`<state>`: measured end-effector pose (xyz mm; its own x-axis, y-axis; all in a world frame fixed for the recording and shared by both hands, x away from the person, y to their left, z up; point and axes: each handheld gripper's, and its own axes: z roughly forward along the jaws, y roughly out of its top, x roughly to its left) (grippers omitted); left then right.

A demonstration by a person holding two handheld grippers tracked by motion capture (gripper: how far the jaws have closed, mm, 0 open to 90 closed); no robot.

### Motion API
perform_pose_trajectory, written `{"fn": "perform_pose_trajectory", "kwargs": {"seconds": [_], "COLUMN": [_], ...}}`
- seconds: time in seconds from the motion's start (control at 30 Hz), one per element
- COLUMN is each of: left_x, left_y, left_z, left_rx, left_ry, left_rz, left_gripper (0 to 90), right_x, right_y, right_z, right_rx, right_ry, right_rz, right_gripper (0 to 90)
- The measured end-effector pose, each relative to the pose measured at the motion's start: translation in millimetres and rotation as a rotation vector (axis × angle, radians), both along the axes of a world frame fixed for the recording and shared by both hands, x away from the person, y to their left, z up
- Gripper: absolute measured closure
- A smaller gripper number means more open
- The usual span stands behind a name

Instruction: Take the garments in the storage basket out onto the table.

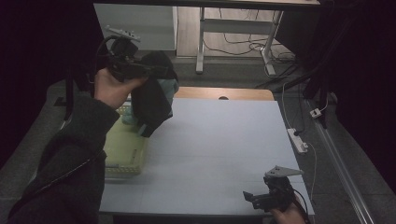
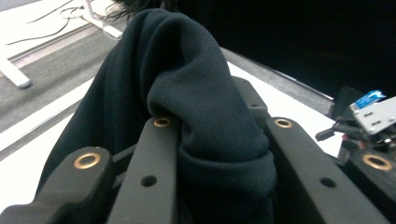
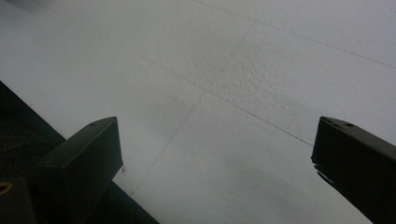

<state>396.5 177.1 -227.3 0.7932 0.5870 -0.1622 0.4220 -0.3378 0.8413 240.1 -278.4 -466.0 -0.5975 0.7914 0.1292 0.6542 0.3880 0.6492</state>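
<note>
Left gripper [image 1: 161, 71]: up in the air over the table's far left corner, jaws clamped tight on a fold of dark cloth.
Its grip, close up: in the left gripper view the black garment [image 2: 196, 107] bunches between the two black jaws, ribbed knit squeezed in right there.
Black garment, from above: it hangs off the jaws in a loose drape [image 1: 152, 100], lower end dangling just above the basket, clear of the table top.
Under the drape: a patch of pale teal fabric [image 1: 169, 88] peeks out beside the black cloth; whether it belongs to the same piece, can't tell.
Basket [image 1: 122, 154]: light green, sitting at the table's left edge, right below the raised hand.
Left hand [image 1: 112, 88]: wrapped round the gripper's body, dark sleeve running down to the bottom edge.
Right gripper [image 1: 250, 198]: low at the near right corner, jaws spread wide, bare table between them.
Table [image 1: 219, 149]: pale grey sheet, faint seam lines across it.
Beyond the table: a white power strip [image 1: 297, 140] on the floor to the right.
</note>
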Motion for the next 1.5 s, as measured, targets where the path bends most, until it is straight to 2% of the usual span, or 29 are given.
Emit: {"fn": "perform_pose_trajectory", "kwargs": {"seconds": [0.37,0.53,0.8,0.9,1.03,1.2,1.43,1.5], "left_x": [3.7,5.4,6.2,6.0,7.3,11.5,16.8,18.5], "left_y": [-36.7,-50.8,-67.4,-74.4,-83.1,-91.1,-95.1,-95.1], "left_z": [17.9,18.9,20.5,19.0,9.7,-11.6,-41.9,-51.4], "left_rx": [-0.019,-0.021,-0.053,-0.044,-0.001,0.052,0.096,0.097], "left_ry": [-0.03,-0.031,-0.028,-0.03,-0.027,-0.009,0.019,0.03], "left_rz": [-0.071,-0.088,-0.129,-0.142,-0.139,-0.138,-0.125,-0.123], "left_gripper": [75.0,74.9,74.8,74.8,74.6,74.5,74.3,74.3], "right_x": [-0.3,-0.3,-0.4,-0.5,-0.7,-1.0,-0.9,-1.0], "right_y": [-1.9,-2.8,-3.6,-3.6,-3.7,-3.2,-2.5,-2.4], "right_z": [0.5,0.7,0.8,0.8,0.8,0.8,0.6,0.6], "right_rx": [0.016,0.022,0.028,0.027,0.028,0.026,0.024,0.019], "right_ry": [0.0,-0.003,-0.005,-0.007,-0.008,-0.006,-0.007,-0.009], "right_rz": [-0.008,-0.009,-0.013,-0.012,-0.009,-0.008,-0.008,-0.007], "right_gripper": [1.6,1.6,1.6,1.6,1.5,1.6,1.6,1.6]}}
